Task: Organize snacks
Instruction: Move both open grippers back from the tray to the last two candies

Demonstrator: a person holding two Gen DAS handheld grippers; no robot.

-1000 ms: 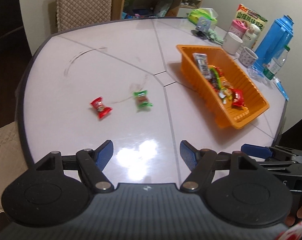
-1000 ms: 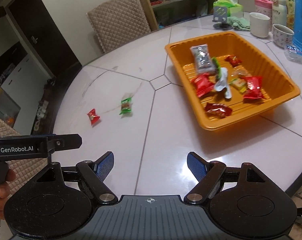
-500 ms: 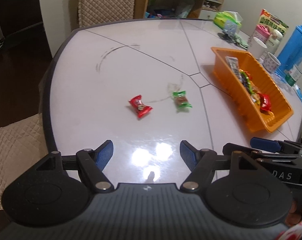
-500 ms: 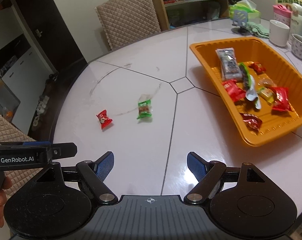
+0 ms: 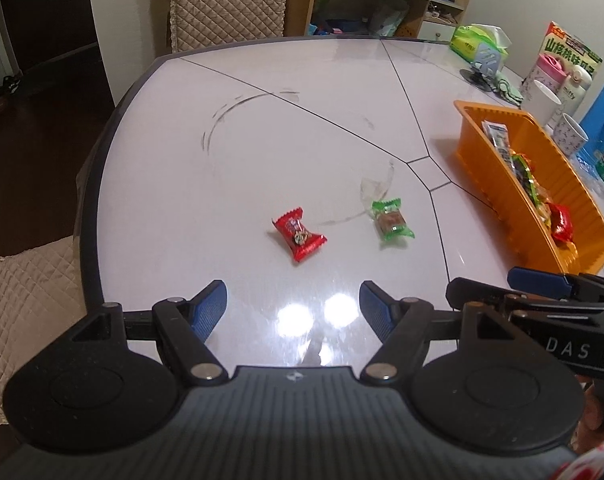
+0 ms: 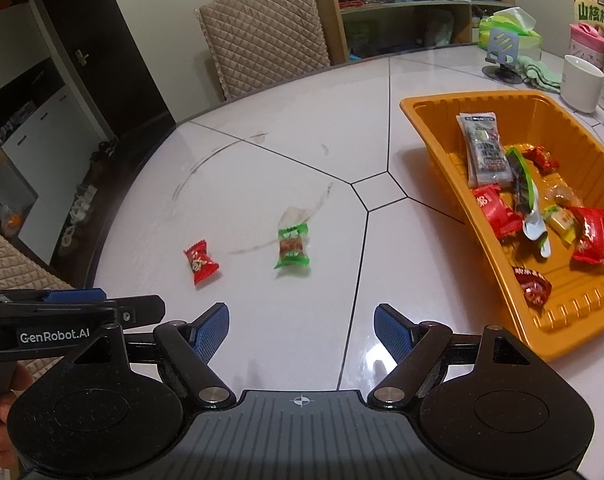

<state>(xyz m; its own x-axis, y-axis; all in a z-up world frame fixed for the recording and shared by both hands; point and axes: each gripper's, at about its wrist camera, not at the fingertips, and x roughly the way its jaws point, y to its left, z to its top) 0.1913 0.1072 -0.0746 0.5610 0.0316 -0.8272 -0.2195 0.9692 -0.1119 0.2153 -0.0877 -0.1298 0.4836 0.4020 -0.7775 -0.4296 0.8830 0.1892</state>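
Fingers of the left gripper (image 5: 293,302) stand apart with nothing between them, hovering over the white worktop (image 5: 262,128). Ahead of them in the left wrist view lie a red candy (image 5: 298,233) and, just to its right, a green candy (image 5: 391,222), near each other but not touching. Further right sits the orange tray (image 5: 581,220), holding several wrapped snacks. The right gripper (image 5: 537,286) shows at the right edge, its body marked "DAS". Behind the tray stand a white mug (image 5: 543,100), a bottle marked "miffy" (image 5: 576,86) and a box with Chinese print that I can only partly read.

From the right wrist view, the right gripper's (image 6: 300,326) fingers are likewise spread and empty. The red candy (image 6: 200,261) and green candy (image 6: 292,247) lie on the worktop (image 6: 302,120) beyond them, left of the tray (image 6: 477,216). The left gripper (image 6: 78,300) enters at the left, labelled "GenRobot.AI", with a hand (image 6: 2,436) below it. Inside the tray lie a silver packet (image 6: 483,148), red wrappers and a yellow piece.
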